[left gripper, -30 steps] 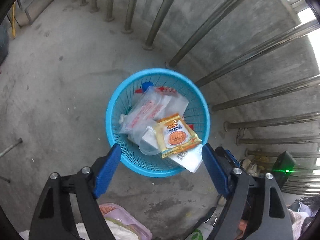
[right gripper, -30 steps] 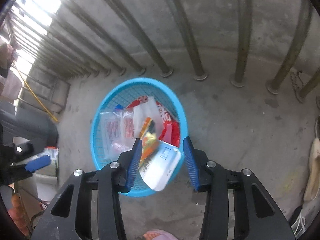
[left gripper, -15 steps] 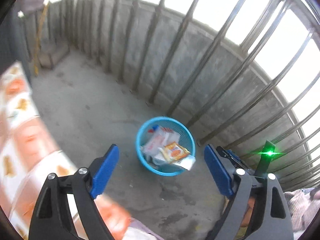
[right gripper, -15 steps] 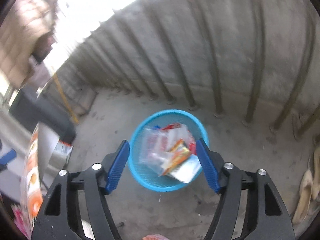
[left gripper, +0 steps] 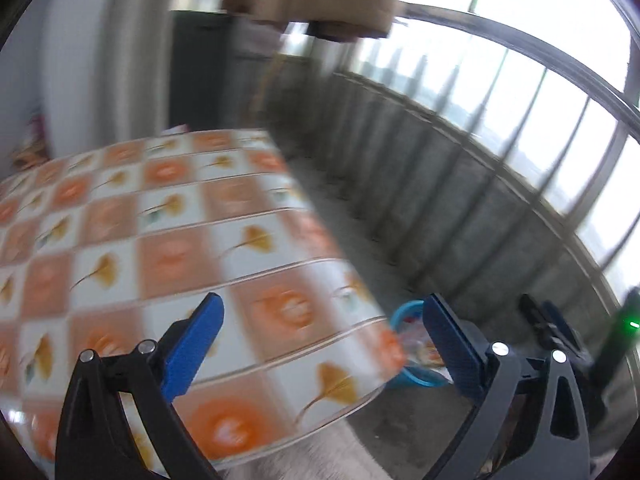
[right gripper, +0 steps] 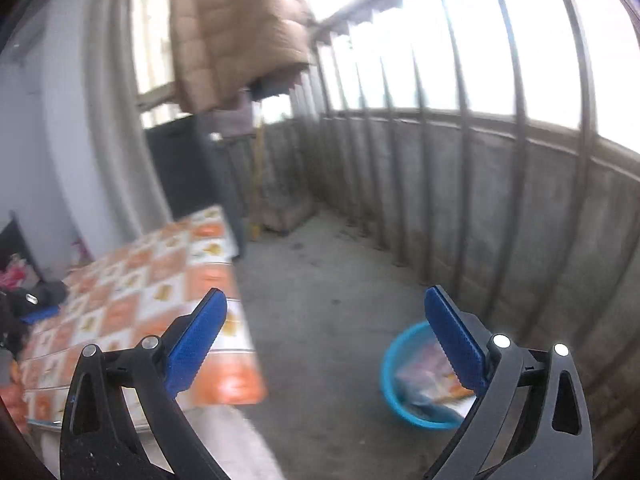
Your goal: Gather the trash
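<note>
A round blue plastic basket (right gripper: 420, 384) full of wrappers sits on the concrete floor (right gripper: 332, 320) at four o'clock. At nine o'clock stands a table (right gripper: 132, 300) with an orange checked cloth. The right claw (right gripper: 326, 340) and left claw (left gripper: 322, 344) are both opening wide, empty.

A brown padded jacket (right gripper: 236, 32) is hanging above a table (left gripper: 168, 216) wearing an orange-and-white checked cloth, beside a barred balcony railing (right gripper: 480, 152).
</note>
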The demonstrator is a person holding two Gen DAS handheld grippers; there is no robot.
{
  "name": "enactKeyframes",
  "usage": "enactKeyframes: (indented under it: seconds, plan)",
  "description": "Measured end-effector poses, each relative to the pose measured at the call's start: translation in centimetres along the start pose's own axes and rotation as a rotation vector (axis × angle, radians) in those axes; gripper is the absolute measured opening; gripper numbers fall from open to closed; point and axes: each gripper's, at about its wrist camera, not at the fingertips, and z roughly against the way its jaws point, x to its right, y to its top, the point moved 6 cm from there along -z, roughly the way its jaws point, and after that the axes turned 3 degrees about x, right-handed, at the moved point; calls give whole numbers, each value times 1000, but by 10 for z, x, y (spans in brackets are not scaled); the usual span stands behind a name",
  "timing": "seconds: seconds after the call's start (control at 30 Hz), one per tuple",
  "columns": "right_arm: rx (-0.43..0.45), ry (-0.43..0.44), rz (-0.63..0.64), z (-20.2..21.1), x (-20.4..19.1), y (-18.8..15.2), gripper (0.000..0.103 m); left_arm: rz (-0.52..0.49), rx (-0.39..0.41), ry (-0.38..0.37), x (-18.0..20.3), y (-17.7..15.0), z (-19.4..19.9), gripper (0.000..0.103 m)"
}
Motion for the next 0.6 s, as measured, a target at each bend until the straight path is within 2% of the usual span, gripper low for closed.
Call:
enactKeyframes:
  seconds: [0.1,0.17,0.27,0.43,0.6]
  plan:
    - [-9,25,39,2,-21,1,95,20,48,96,-17,-6,18,97]
    - [-14,27,61,6,-33,3,95,-10,72,170,-25,-10,28,97]
    - [4,18,83,11,-44,7,95,-47,74,220,-31,-13,37,97]
    - [-43,31,173,21,-69,9,95,-83,114,297,-37,-12,50,97]
    - [-119,29,266,22,-88,-4,95,-51,54,337,-43,-24,45,97]
